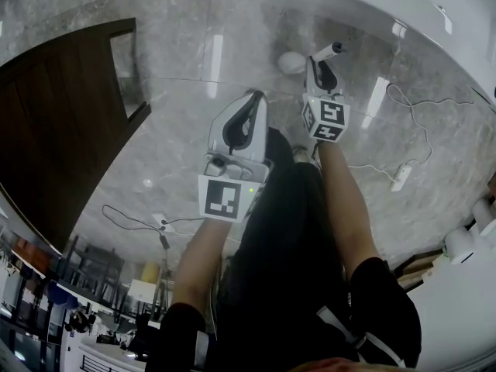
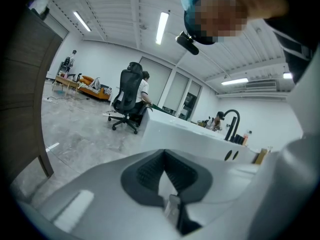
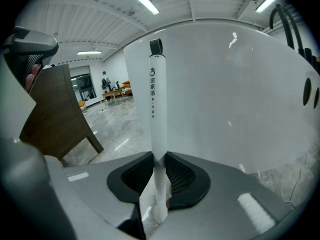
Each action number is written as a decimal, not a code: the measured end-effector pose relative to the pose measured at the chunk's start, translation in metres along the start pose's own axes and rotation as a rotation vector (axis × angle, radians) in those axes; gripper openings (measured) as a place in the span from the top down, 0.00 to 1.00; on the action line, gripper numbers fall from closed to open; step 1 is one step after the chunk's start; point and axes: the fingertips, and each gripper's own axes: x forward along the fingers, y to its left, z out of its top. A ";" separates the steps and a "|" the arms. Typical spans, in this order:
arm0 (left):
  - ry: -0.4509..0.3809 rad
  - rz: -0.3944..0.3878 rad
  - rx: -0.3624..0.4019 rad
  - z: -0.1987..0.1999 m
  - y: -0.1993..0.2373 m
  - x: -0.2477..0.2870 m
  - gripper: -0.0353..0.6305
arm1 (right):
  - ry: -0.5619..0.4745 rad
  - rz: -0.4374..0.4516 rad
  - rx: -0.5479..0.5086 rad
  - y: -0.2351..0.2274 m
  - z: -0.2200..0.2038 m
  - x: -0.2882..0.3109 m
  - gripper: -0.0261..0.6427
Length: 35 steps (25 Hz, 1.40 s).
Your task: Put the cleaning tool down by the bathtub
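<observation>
The cleaning tool is a long white handle (image 3: 158,109) with a black tip (image 3: 156,46) and print down its side. My right gripper (image 3: 159,171) is shut on it, and the handle stands up between the jaws in front of the white bathtub wall (image 3: 240,94). In the head view the right gripper (image 1: 322,62) hangs over the grey floor close to the tub's rim (image 1: 372,6), the handle (image 1: 328,51) pointing toward the tub. A white round shape (image 1: 291,62) lies just beside it. My left gripper (image 1: 253,101) hangs alongside, its jaws together with nothing in them (image 2: 164,159).
A dark wooden cabinet (image 1: 62,130) stands at the left. Cables with power strips lie on the marble floor (image 1: 401,178) (image 1: 161,223). The left gripper view shows the tub (image 2: 190,134), a black faucet (image 2: 231,121) and a person in an office chair (image 2: 129,99).
</observation>
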 end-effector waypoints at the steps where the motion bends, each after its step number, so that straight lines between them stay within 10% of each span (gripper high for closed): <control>1: -0.003 0.000 0.000 -0.001 0.001 0.001 0.93 | 0.002 0.000 0.000 -0.001 -0.003 0.002 0.84; 35: -0.020 -0.004 0.004 -0.004 0.013 0.026 0.93 | 0.005 -0.028 0.043 -0.023 0.003 0.051 0.84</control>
